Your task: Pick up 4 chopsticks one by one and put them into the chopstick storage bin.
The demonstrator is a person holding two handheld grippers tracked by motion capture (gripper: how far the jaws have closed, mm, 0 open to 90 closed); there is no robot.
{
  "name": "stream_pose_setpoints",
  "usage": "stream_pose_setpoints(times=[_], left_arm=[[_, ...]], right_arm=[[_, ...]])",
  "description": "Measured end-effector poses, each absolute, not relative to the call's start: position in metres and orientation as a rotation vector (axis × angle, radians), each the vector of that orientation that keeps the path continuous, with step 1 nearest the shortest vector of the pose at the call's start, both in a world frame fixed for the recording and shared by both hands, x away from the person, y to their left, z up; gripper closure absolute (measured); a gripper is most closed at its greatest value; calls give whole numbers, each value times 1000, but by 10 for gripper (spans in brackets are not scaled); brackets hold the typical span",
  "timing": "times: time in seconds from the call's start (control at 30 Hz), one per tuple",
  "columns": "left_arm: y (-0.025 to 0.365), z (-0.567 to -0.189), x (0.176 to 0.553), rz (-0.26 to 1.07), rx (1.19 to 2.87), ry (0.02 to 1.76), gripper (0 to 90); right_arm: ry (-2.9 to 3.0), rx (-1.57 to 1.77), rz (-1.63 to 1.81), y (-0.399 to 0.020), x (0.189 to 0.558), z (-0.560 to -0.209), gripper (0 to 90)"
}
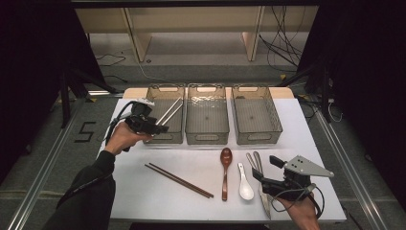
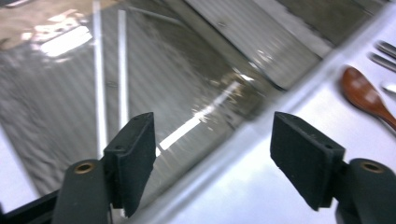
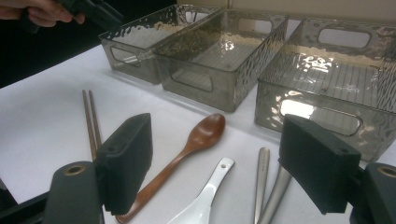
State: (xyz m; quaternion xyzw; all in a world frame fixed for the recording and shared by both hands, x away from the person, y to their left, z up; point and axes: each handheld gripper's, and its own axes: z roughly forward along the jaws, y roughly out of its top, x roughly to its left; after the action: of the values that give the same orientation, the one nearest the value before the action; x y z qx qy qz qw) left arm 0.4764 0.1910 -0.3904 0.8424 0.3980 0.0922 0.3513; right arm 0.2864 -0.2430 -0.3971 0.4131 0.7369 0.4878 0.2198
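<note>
The white rectangular surface (image 1: pixel 143 191) has bare room along its left edge and near corners. Three smoky clear plastic bins stand in a row along its far side, just beside one another.

The left claw (image 1: pixel 160 128) hovers over the near rim of the leftmost smoky plastic bin (image 1: pixel 165 139), held by a hand in a dark sleeve whose forearm comes in from the lower left. Its jaws stand wide with nothing between them. In the left gripper view they frame the bin's ribbed floor, where a pair of silver metal chopsticks (image 1: pixel 170 112) lies slanted toward the far right corner.

On the open surface in front of the bins, from left to right, lie a pair of dark wooden chopsticks (image 1: pixel 179 180) set at a diagonal, a brown wooden spoon (image 1: pixel 225 172) with its bowl toward the bins, a white ceramic soup spoon (image 1: pixel 244 184) and two silver metal utensils (image 1: pixel 256 163) close together — all near one another but apart.

The right claw (image 1: pixel 265 172) rests low at the near right corner, level and pointing left, its jaws spread wide and empty — one of them above the metal utensils. The middle bin (image 1: pixel 207 139) and the right bin (image 1: pixel 258 139) are empty.
</note>
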Motion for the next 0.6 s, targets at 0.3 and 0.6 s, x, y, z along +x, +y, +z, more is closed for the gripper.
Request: stream_pose_setpoints(times=[0.3, 0.6], left_arm=[[174, -390, 447, 190, 2306, 883, 215], [168, -398, 419, 168, 2370, 763, 185]], right_arm=[[2039, 1136, 1350, -243, 285, -397, 267], [2037, 1136, 1349, -243, 285, -396, 267]])
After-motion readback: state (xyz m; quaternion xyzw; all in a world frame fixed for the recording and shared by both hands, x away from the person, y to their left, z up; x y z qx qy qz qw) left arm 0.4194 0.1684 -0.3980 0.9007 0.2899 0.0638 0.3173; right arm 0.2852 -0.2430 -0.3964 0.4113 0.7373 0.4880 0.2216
